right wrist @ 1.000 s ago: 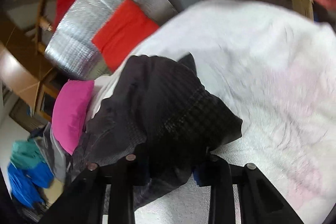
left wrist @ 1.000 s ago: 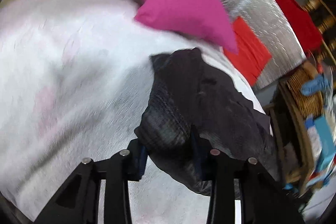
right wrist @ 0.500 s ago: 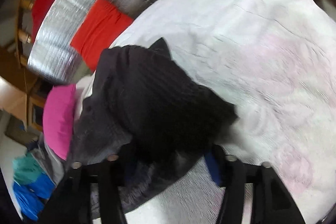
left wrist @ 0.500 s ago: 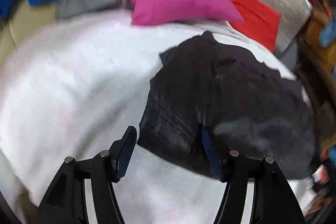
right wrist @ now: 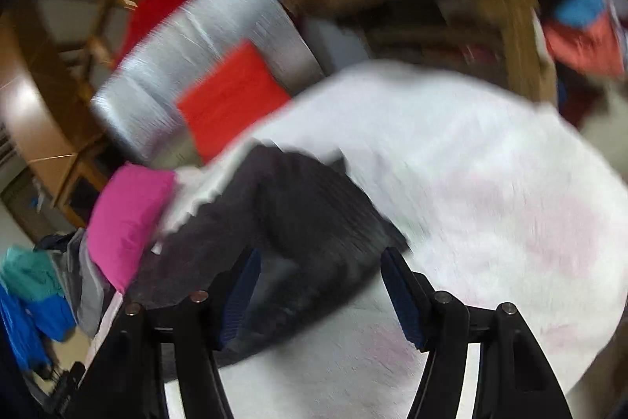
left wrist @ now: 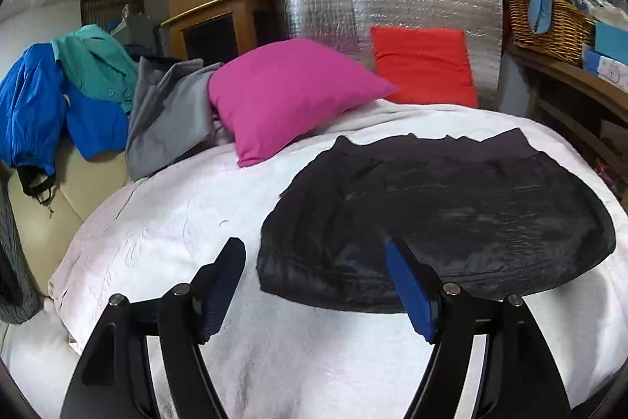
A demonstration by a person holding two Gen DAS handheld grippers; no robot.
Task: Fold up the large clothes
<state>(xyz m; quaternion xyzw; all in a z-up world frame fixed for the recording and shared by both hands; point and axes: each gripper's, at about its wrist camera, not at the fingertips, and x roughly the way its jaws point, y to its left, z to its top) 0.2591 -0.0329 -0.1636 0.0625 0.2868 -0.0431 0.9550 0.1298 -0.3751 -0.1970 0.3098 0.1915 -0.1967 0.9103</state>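
Left wrist view first: our left hand-held gripper [left wrist: 314, 285] has its jaws opening, nothing pinched between the blue pads, only the near edge of the black garment [left wrist: 451, 218] showing past them. That garment lies flat on the white bed cover [left wrist: 168, 230], clear of the pink pillow [left wrist: 290, 93] and the red pillow [left wrist: 424, 65] behind it. We judge one fold just laid and let go. Next we need fresh holds on two corners of one edge, to carry it over for another fold.

Our right hand-held gripper [right wrist: 318, 285] is part open with its jaws closing; through the blur the pads look clear of the cloth. Its view shows the garment's other end, bunched towards the pink pillow. Only the left view gives the garment's outline sharply, plus the jackets [left wrist: 59, 105] beyond.
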